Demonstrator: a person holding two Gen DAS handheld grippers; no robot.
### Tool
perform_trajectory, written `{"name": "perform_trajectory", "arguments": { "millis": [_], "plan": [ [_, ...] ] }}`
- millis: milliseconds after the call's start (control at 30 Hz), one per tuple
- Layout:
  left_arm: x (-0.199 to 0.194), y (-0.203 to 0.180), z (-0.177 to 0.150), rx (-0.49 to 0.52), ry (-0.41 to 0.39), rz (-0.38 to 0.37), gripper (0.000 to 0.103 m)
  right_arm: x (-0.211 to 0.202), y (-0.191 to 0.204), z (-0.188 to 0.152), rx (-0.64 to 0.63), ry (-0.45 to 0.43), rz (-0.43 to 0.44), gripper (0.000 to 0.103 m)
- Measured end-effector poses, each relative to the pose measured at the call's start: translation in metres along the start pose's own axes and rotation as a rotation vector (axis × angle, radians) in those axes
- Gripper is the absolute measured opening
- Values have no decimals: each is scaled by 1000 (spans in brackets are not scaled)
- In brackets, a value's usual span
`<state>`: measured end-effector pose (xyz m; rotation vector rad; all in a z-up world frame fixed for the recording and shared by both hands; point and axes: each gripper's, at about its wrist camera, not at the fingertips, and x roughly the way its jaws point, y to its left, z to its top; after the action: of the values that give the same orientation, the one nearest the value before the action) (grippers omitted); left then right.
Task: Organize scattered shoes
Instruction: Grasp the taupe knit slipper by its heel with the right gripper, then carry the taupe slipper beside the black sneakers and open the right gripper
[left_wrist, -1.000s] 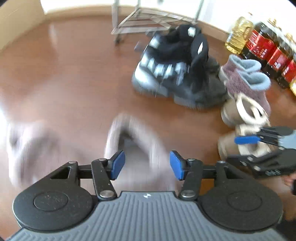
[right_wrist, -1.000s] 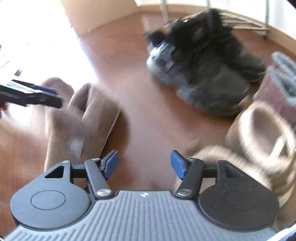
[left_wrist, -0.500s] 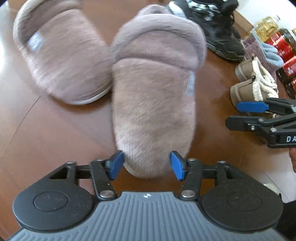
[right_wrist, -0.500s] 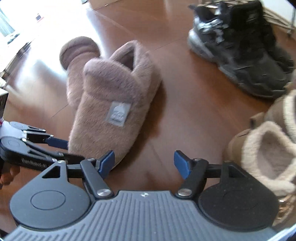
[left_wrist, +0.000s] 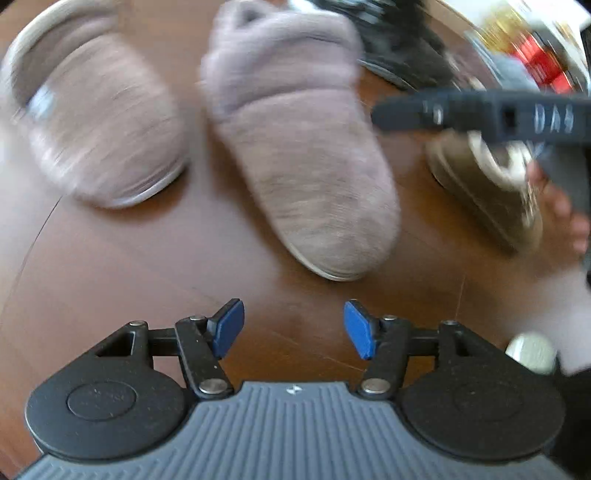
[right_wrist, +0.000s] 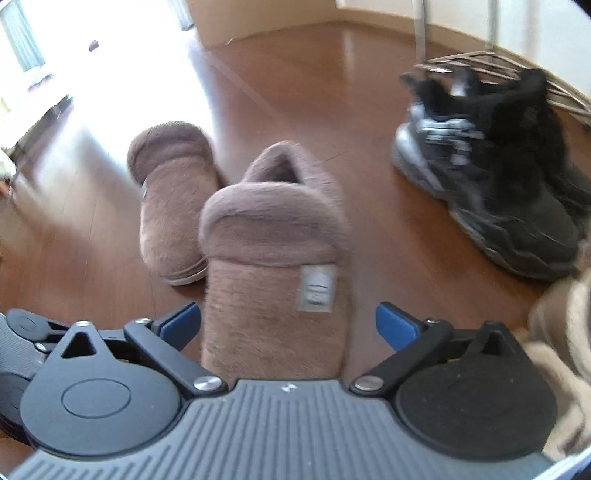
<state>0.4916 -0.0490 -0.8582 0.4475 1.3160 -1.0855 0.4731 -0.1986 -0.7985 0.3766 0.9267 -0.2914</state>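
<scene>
Two fuzzy taupe slippers lie side by side on the brown wood floor. In the right wrist view the near slipper (right_wrist: 273, 280) sits between my right gripper's (right_wrist: 288, 323) wide-open blue fingertips, not clamped. The far slipper (right_wrist: 170, 206) lies to its left. In the left wrist view my left gripper (left_wrist: 293, 328) is open and empty, a short way back from the toe of the near slipper (left_wrist: 306, 173); the other slipper (left_wrist: 103, 125) is at left. The right gripper's black body (left_wrist: 480, 114) crosses the upper right.
Black sneakers (right_wrist: 491, 184) stand at the right, with a metal shoe rack (right_wrist: 480, 62) behind them. Beige fleece-lined shoes (right_wrist: 565, 325) are at the right edge, also in the left wrist view (left_wrist: 487, 192). Red-labelled bottles (left_wrist: 535, 59) blur at top right.
My left gripper has backed away from the near slipper's toe. My right gripper has swung left and opened wider, so the near slipper now lies between its fingers.
</scene>
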Motion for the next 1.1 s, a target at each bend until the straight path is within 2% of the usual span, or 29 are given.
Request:
{"name": "perform_trajectory", "arguments": {
  "millis": [100,167,233,267,300,433,500,567,600,633,667,700,767,833,900,1033,1067,1100],
  "plan": [
    [0,5,-1,-42,-1,1,62,23,18,6,-28,41,-28,101],
    [1,3,-4,-27,2,20,62,45,27,4,-70,83,-96,100],
    [1,-2,-7,-6,5,27,62,52,24,-2,-120,71,-102,91],
    [2,-5,-8,7,7,30,62,50,21,-3,-161,59,-90,77],
    [2,-8,-9,21,7,33,62,48,19,-2,-203,58,-91,69],
    [-2,-9,-11,44,-6,40,62,44,-7,16,-283,75,-81,52],
    [-3,-10,-8,34,-16,37,62,41,-23,26,-396,68,-110,49],
    [-5,-11,-7,31,-27,31,62,39,-49,37,-501,96,-151,50],
    [-7,-12,-7,34,-33,31,62,38,-55,40,-506,106,-162,55],
    [-7,-12,-7,34,-34,32,62,33,-69,44,-483,127,-189,55],
    [-7,-13,-7,34,-33,33,62,27,-75,46,-444,120,-203,59],
    [-7,-13,-8,31,-31,33,62,22,-77,47,-416,108,-206,72],
    [-5,-12,-8,25,-19,33,62,3,-76,42,-313,18,-179,87],
    [-3,-9,-8,24,-9,34,62,-4,-61,39,-305,-67,-166,87],
    [0,-11,-7,32,-1,34,62,3,-42,44,-343,-117,-217,96],
    [3,-17,-5,56,5,25,62,33,-21,52,-377,-147,-291,99],
    [3,-18,-5,63,6,22,62,42,-21,47,-371,-130,-310,96],
    [4,-17,-5,62,8,23,62,50,-25,44,-347,-111,-337,85]
  ]
}}
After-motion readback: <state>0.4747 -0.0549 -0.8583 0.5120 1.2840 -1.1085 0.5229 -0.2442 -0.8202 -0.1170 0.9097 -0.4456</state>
